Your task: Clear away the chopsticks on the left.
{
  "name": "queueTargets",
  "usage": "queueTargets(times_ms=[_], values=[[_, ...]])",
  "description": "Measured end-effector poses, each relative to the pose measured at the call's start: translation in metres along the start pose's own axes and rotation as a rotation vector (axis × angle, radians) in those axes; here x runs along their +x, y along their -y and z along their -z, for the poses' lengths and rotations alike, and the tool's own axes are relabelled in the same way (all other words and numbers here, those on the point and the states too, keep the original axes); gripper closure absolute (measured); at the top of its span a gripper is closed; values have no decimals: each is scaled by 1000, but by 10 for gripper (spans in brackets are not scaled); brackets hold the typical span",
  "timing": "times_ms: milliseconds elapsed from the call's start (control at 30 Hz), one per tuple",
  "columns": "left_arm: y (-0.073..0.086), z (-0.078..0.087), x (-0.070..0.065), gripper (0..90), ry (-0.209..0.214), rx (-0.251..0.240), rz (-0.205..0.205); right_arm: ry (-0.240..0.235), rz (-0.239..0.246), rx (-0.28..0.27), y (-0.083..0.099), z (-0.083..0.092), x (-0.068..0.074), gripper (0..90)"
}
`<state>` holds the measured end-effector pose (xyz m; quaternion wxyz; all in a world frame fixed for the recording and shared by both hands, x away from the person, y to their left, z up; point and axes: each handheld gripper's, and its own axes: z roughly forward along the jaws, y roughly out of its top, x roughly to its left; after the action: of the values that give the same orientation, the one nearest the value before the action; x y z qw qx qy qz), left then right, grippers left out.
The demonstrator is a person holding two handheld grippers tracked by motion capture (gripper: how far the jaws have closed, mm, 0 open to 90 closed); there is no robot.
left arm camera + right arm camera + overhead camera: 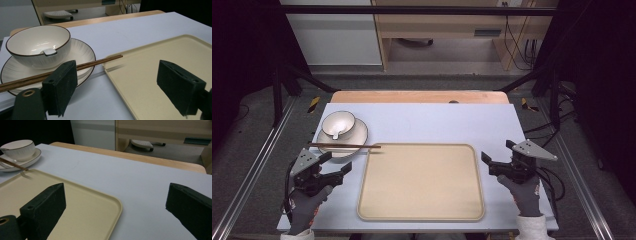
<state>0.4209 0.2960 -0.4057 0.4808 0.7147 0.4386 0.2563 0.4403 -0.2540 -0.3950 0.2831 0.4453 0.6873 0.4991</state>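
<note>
A white bowl [338, 123] with a dark rim sits on a white plate [357, 135] at the table's left. A white spoon [49, 52] lies inside the bowl. Brown chopsticks [344, 146] rest across the plate's near rim, their tips reaching the corner of a beige tray [421, 182] in the middle. My left gripper [337, 162] hovers open just in front of the plate, left of the tray, and nothing is between its jaws. Right of the tray, my right gripper [498, 152] is open and empty. The left gripper view shows the bowl [37, 42], chopsticks [100, 62] and tray [155, 55] ahead.
The tray and dishes lie on a pale blue-grey tabletop [437, 122] with a wooden edge [417, 96] at the back. Metal frame rails [252, 170] run along both sides. Wooden furniture [442, 25] and cables [522, 50] stand on the floor beyond.
</note>
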Motion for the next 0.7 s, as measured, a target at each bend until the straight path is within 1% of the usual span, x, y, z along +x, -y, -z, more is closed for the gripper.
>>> queueTargets(times_ms=[233,300,433,533,700], values=[[1,-3,5,182,5,20,-11,1,-1,3,0,0,1,30],[2,-4,7,185,7,26,-16,2,7,7,0,0,2,30],[2,-7,13,190,-3,52,-42,0,15,10,-1,-2,6,29],[3,-9,19,190,-6,54,-41,0,20,11,-2,-2,7,28],[2,-12,29,192,-11,71,-52,0,28,19,-3,-2,11,29]])
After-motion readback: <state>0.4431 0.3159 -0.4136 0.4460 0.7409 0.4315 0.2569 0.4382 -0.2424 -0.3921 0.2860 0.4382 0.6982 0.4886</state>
